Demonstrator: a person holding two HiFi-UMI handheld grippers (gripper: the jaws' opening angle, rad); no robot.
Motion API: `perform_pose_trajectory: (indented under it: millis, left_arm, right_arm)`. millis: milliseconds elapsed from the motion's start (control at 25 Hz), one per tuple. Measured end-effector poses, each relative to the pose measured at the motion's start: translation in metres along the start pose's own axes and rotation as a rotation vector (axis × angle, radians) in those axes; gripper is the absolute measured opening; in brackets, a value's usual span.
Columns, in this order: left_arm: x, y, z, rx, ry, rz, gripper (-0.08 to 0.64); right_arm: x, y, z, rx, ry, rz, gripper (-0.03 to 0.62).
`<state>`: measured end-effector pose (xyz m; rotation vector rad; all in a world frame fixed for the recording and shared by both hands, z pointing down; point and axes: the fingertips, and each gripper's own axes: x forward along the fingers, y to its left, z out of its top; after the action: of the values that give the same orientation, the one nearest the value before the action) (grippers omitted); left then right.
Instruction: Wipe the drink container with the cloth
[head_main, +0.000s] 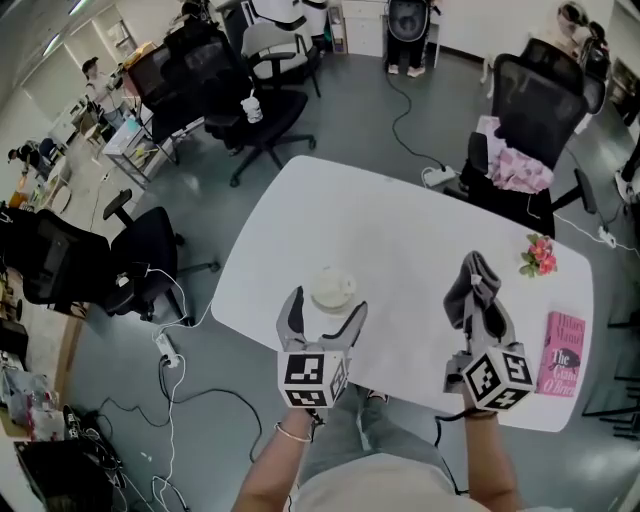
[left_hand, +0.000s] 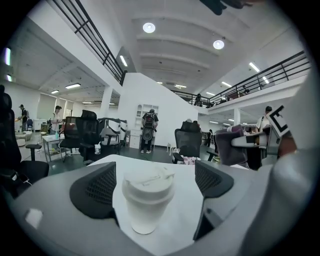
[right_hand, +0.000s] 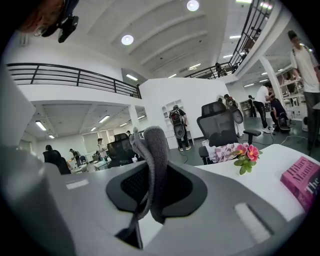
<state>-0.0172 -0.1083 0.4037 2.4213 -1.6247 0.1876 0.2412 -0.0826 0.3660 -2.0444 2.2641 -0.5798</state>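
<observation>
A white lidded drink cup (head_main: 331, 293) stands upright on the white table (head_main: 400, 240). In the left gripper view the cup (left_hand: 147, 199) sits between the two dark pads, which stand a little apart from its sides. My left gripper (head_main: 322, 316) is open around it. My right gripper (head_main: 480, 290) hovers over the table to the cup's right and is shut on a grey cloth (head_main: 472, 282). In the right gripper view the cloth (right_hand: 152, 170) stands up folded out of the closed jaws.
A pink book (head_main: 563, 354) lies at the table's right edge, with a small pink flower sprig (head_main: 539, 254) behind it. Black office chairs (head_main: 530, 110) stand around the table, and cables run over the grey floor.
</observation>
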Motion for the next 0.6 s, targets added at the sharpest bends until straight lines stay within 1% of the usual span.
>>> perform_pose_trajectory:
  millis: [320, 600]
  left_arm:
    - [0.019, 0.005, -0.020, 0.004, 0.028, 0.014, 0.483]
    - [0.027, 0.014, -0.028, 0.004, 0.050, 0.013, 0.483]
  right_arm:
    - [0.027, 0.014, -0.010, -0.024, 0.053, 0.034, 0.072]
    - [0.035, 0.020, -0.026, 0.002, 0.076, 0.042, 0.072]
